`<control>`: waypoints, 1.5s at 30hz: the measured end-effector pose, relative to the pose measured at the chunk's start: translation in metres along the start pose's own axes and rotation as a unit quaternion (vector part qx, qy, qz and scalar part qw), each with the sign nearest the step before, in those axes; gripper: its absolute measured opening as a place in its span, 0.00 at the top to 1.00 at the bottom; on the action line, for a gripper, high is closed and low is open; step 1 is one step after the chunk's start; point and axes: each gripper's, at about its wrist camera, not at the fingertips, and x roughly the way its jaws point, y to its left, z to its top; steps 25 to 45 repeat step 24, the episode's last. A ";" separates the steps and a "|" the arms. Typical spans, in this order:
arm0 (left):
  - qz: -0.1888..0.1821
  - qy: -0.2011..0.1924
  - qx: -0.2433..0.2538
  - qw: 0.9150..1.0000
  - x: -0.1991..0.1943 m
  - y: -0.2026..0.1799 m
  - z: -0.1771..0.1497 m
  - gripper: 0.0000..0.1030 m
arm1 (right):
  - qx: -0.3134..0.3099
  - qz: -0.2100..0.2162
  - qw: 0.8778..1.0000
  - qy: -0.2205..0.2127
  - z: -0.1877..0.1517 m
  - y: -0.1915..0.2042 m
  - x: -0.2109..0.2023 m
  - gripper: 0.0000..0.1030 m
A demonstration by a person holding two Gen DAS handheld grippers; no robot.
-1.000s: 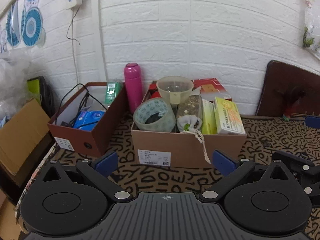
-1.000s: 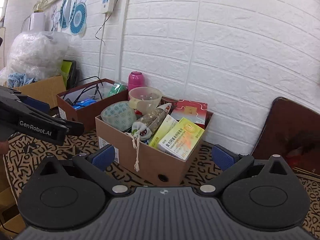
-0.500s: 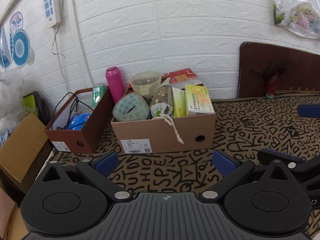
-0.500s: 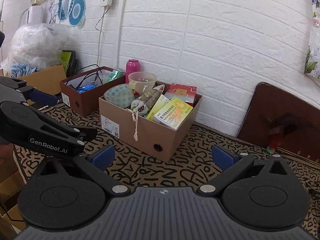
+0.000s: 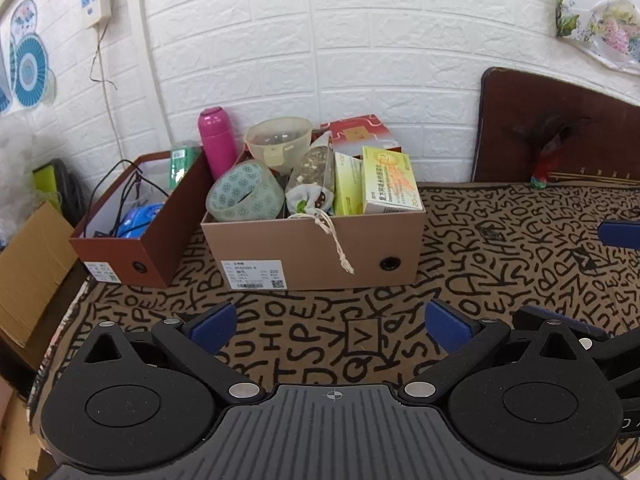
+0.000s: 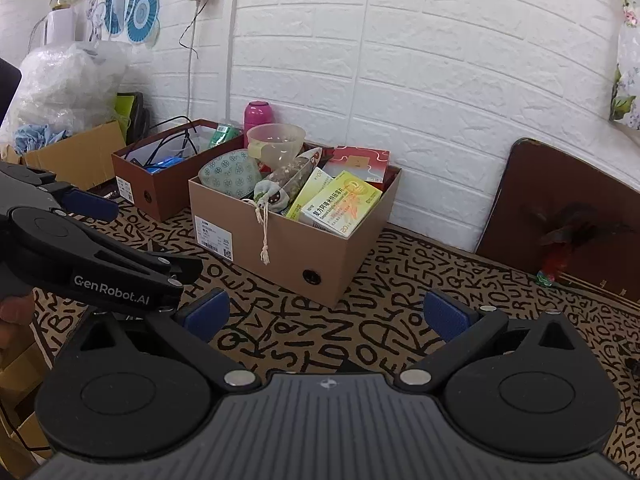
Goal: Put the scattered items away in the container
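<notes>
Tan cardboard box (image 5: pixel 320 240), open-topped, mid-table on letter-print cloth (image 5: pixel 500 256), near white brick wall. Packed full: patterned teal bowl (image 5: pixel 244 196), clear plastic bowl (image 5: pixel 279 140), drawstring pouch (image 5: pixel 308 200), yellow medicine carton (image 5: pixel 390 180), red box (image 5: pixel 360 134). White label, round hole on front. Left gripper (image 5: pixel 331 322), right gripper (image 6: pixel 326 310): jaws spread, holding nothing.

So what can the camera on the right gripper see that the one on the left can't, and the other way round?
Only the right wrist view shows the crinkled plastic bag on the far left, a white vase on the ledge above it, and the left gripper from the side.

Only the left wrist view shows a blue finger pad of the right gripper at its right edge.

Both show the full tan box, the pink bottle, the dark brown box and the lettered cloth. Both grippers are open and empty.
</notes>
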 end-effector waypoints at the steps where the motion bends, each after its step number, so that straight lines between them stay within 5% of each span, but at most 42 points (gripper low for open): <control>1: -0.002 0.001 -0.002 1.000 0.002 0.000 0.001 0.00 | 0.001 -0.001 1.000 0.002 0.000 -0.001 0.001 0.01; 15: -0.022 0.029 -0.004 0.999 0.016 -0.009 0.006 0.00 | -0.004 -0.013 1.000 0.022 -0.002 -0.011 0.009 0.01; 45: -0.021 0.020 -0.003 1.000 0.014 -0.008 0.007 0.00 | -0.004 -0.014 1.000 0.022 -0.002 -0.010 0.009 0.01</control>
